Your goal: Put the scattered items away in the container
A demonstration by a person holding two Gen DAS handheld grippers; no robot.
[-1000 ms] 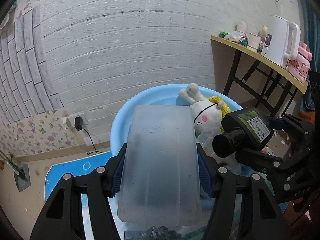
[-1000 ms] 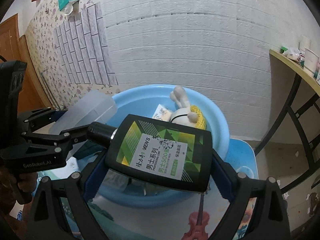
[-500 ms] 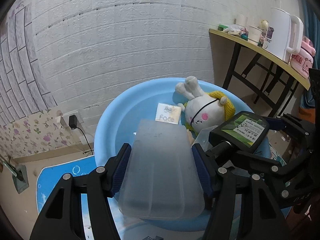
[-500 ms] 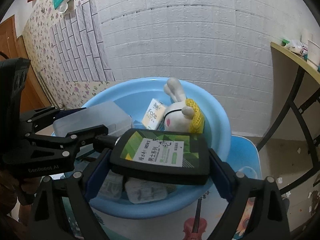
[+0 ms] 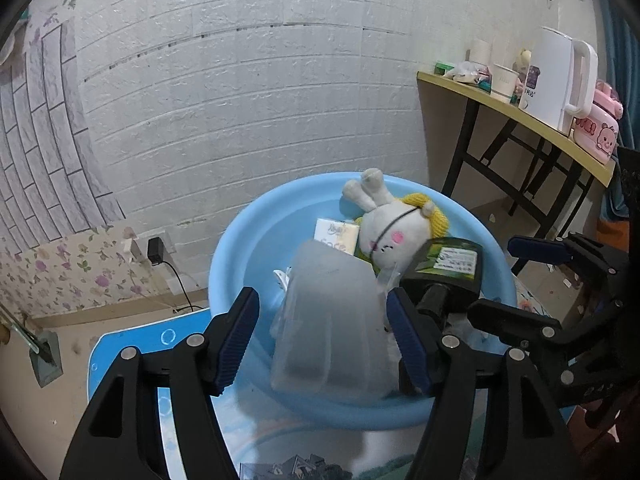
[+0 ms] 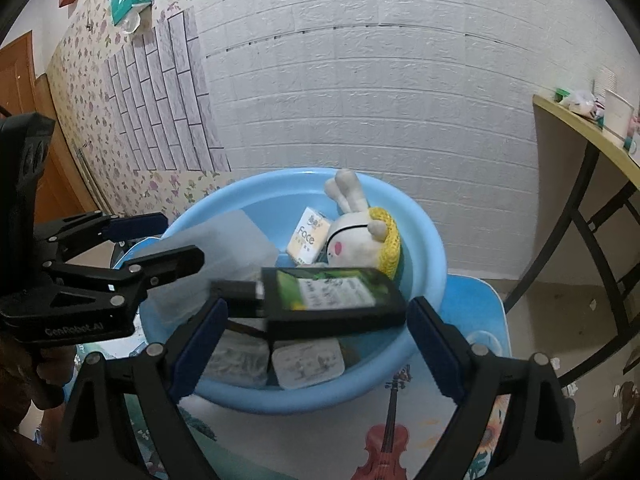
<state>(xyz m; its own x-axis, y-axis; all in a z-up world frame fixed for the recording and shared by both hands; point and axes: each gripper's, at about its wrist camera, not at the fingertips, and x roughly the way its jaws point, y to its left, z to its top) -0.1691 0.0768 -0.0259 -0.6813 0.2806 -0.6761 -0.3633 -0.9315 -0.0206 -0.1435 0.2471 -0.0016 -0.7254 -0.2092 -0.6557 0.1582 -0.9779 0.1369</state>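
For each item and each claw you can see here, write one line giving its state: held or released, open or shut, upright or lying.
Left claw: open, jaws clear of the box.
Right claw: open, jaws clear of the bottle.
Translucent box: released, tilted in the blue basin.
Black bottle: released, lying flat, cap pointing left.
Plush rabbit: lying in the basin.
Tissue pack: leaning beside the rabbit.

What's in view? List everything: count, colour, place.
basin: one, light blue, on the mat
mat: one, blue, under the basin
plush rabbit: one, white with yellow hat, basin's far side
tissue pack: one, white-yellow, beside the rabbit
plastic box: one, clear, in the basin
bottle: one, black with green label, over the basin
wipe packs: two, pale, basin's near side
kettle: one, white, on the side table
left gripper: black, open around the box
right gripper: black, open around the bottle
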